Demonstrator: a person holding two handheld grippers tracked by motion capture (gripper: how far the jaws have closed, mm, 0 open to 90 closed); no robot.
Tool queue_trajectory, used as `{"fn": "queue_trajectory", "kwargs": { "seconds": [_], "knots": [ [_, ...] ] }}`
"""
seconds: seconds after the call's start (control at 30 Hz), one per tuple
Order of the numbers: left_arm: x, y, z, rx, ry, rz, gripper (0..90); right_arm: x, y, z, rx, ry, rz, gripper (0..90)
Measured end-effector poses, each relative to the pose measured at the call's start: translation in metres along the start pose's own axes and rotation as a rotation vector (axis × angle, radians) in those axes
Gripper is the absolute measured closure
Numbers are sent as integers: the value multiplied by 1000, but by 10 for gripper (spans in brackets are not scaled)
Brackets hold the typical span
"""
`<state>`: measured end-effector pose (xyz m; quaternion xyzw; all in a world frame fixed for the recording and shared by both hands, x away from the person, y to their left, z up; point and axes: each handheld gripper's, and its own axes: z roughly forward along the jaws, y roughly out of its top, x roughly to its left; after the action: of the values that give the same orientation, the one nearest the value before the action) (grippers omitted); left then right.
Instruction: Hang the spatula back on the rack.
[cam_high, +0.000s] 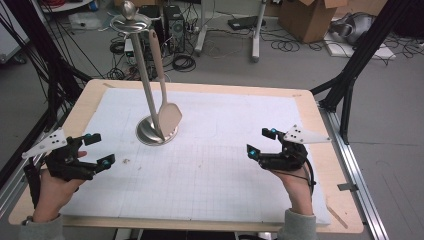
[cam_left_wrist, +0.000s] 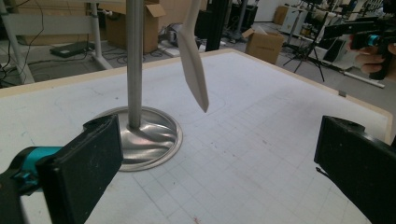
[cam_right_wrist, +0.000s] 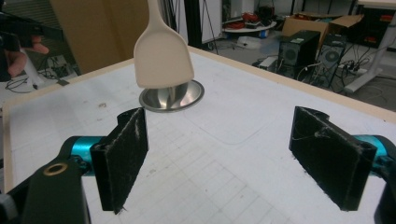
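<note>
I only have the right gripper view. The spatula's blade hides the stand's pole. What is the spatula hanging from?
Observer: The spatula hangs from the ring at the top of the stand.
Operator: Is my left gripper near it?
Observer: No, the left gripper sits open near the table's left edge, apart from the stand's base.
Operator: And my right?
Observer: The right gripper is open, holding nothing, over the mat.

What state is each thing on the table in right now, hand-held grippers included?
Spatula: hanging from the stand's top ring, blade down, just above the base.
Metal stand: upright on the table, pole leaning slightly in the high view.
Left hand-held gripper: open, holding nothing, apart from the stand.
Right hand-held gripper: open, holding nothing, facing the spatula.
</note>
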<state>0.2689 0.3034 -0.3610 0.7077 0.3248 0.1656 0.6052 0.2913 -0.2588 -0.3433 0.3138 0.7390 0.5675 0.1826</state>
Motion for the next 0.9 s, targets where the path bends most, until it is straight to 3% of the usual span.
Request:
{"fn": "queue_trajectory", "kwargs": {
  "seconds": [0.5, 0.9],
  "knots": [
    [1, -1, 0, 0, 10, -1, 17, -5, -18, -12, 56, -46, -1, 189],
    [0, -2, 0, 10, 17, 2, 17, -10, -26, -23, 49, -56, 15, 190]
  ]
}}
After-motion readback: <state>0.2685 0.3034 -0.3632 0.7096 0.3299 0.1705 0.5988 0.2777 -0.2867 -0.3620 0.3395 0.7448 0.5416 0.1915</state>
